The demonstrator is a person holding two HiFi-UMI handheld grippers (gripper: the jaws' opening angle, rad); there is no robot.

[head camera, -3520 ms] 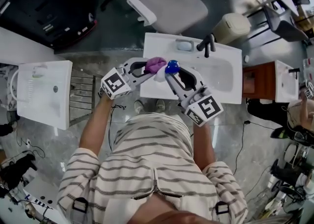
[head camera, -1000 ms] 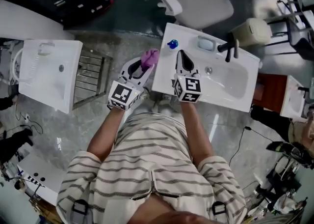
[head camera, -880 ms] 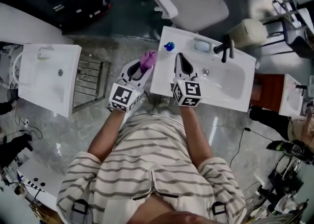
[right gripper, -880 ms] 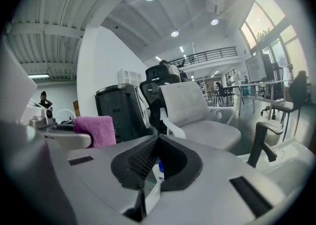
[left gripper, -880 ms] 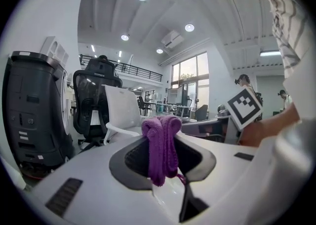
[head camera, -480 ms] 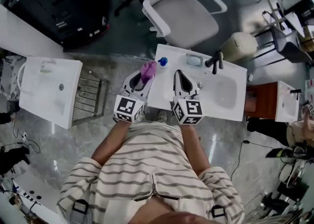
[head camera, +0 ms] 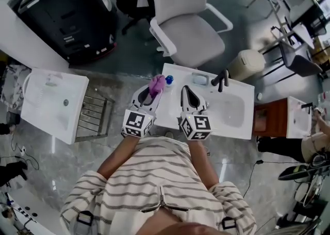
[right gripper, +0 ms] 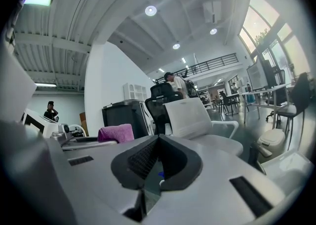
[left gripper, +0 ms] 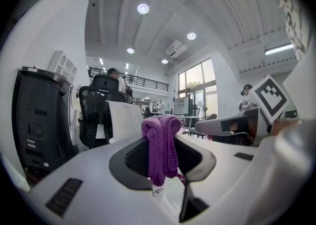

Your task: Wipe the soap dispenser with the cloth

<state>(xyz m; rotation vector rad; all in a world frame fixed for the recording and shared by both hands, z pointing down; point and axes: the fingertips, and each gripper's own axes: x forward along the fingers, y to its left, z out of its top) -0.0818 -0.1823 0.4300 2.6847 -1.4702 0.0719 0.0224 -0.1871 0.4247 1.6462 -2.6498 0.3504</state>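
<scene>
Soap dispenser (head camera: 169, 80) on sink top (head camera: 238, 126) rear left, cloth (head camera: 157, 84) just left of it, chair (head camera: 192, 35) behind

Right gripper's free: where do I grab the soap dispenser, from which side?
I'd take the soap dispenser by its body below the blue pump head, level from its right: it stands upright, and the cloth in the left gripper crowds its left.

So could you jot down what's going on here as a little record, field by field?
Setting: white washbasin with a black faucet
Left hand-held gripper: shut on purple cloth
Right hand-held gripper: shut, nothing in it
Soap dispenser: blue-topped, upright at the basin's far edge, in neither gripper
Beyond the basin: white office chair
</scene>
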